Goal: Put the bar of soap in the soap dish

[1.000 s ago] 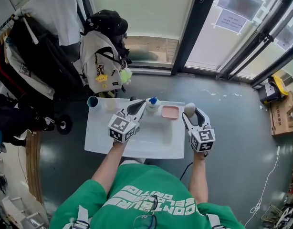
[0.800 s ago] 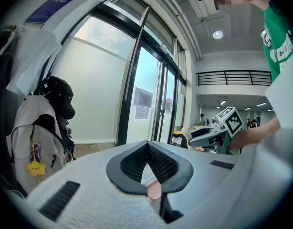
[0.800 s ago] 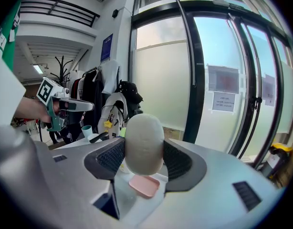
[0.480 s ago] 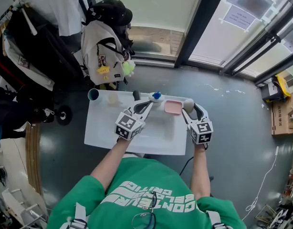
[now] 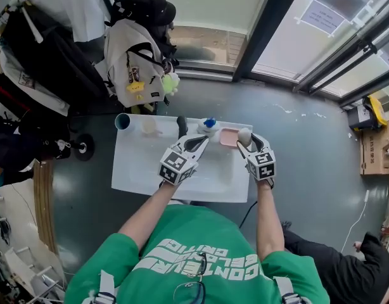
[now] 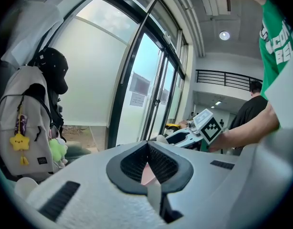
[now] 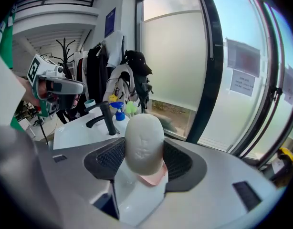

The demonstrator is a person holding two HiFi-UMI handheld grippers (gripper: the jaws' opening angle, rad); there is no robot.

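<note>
A white oval bar of soap (image 5: 244, 135) (image 7: 144, 142) is clamped between the jaws of my right gripper (image 5: 246, 139) (image 7: 144, 149). It hangs at the right edge of the pink soap dish (image 5: 227, 137), and a strip of the pink soap dish (image 7: 153, 179) shows just beneath the soap in the right gripper view. My left gripper (image 5: 199, 142) (image 6: 147, 163) is over the white counter (image 5: 144, 170), left of the dish, jaws together and empty. Pink shows through the gap behind its pads.
At the back of the counter stand a black faucet (image 5: 181, 126) (image 7: 106, 118), a blue-capped bottle (image 5: 209, 124) (image 7: 116, 112) and a teal cup (image 5: 123, 121). A backpack (image 5: 136, 62) and hung coats are beyond the counter. A person in black (image 5: 346, 271) crouches at the lower right.
Both grippers have moved toward the far side of the counter. The right one brought the soap left, up to the dish. A person in black came into view at lower right.
</note>
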